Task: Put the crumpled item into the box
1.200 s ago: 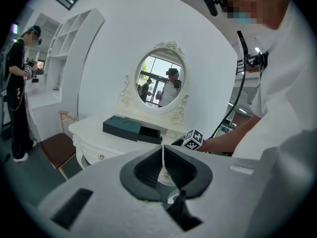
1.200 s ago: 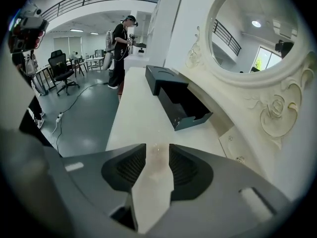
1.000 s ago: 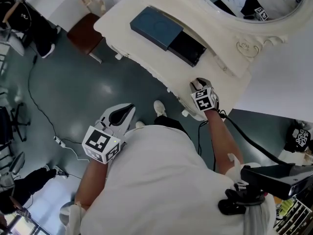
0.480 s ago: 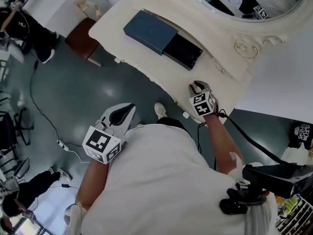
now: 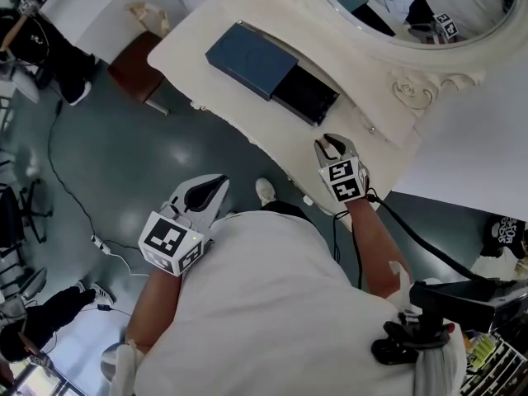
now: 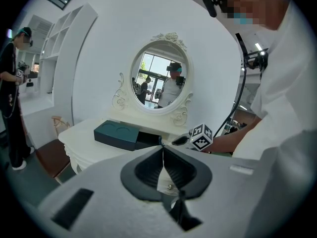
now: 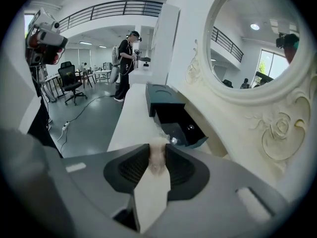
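A white dressing table (image 5: 206, 35) carries an open black box (image 5: 305, 95) with its dark teal lid (image 5: 252, 60) beside it. My right gripper (image 5: 332, 148) hangs just above the table's near edge, short of the box. Its jaws have just been closing, and they now press on a pale crumpled item (image 7: 158, 158) that pokes out past the tips. Ahead of it lie the box (image 7: 179, 124) and the lid (image 7: 161, 97). My left gripper (image 5: 202, 196) is held over the floor away from the table, its jaws (image 6: 162, 150) shut with nothing in them.
An oval mirror in an ornate white frame (image 5: 417, 81) stands at the back of the table. A brown stool (image 5: 136, 64) sits left of the table, and cables (image 5: 74, 196) trail over the grey floor. A person in black (image 6: 12, 93) stands far left.
The right gripper's jaws have closed on the pale item and the gripper has lifted off the tabletop with it. The left gripper looks unchanged.
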